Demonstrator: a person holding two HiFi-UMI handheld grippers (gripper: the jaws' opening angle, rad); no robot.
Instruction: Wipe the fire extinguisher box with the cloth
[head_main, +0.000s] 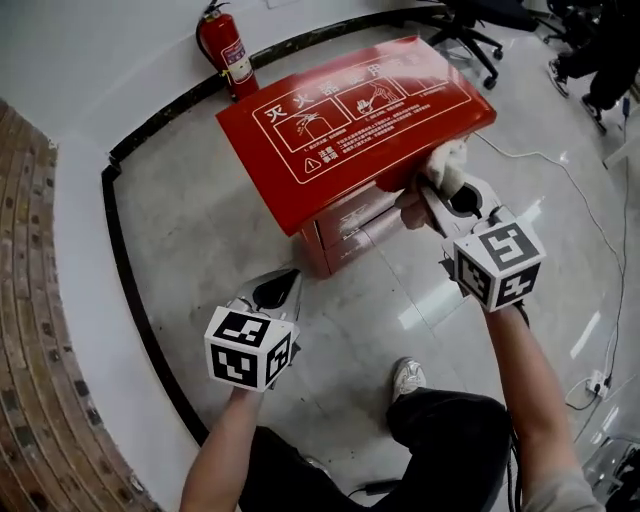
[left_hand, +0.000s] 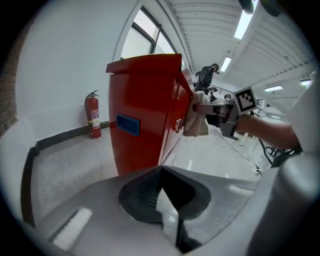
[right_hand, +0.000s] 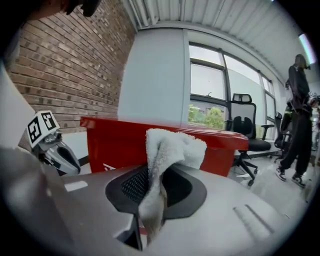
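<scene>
The red fire extinguisher box (head_main: 350, 120) stands on the floor, its printed lid tilted towards me. My right gripper (head_main: 447, 185) is shut on a white cloth (head_main: 447, 160), and the cloth lies against the lid's front right edge. In the right gripper view the cloth (right_hand: 167, 147) bunches up out of the jaws in front of the box (right_hand: 115, 140). My left gripper (head_main: 290, 275) hangs low in front of the box's left corner, apart from it, shut with nothing in it. The left gripper view shows the box's side (left_hand: 145, 105) and the cloth (left_hand: 196, 125) at its front.
A red fire extinguisher (head_main: 228, 50) stands by the white wall behind the box. A black strip (head_main: 120, 260) curves along the floor beside a brick wall (head_main: 30, 350). An office chair (head_main: 470, 25) and a white cable (head_main: 560, 165) are at the right. My shoe (head_main: 407, 378) is below.
</scene>
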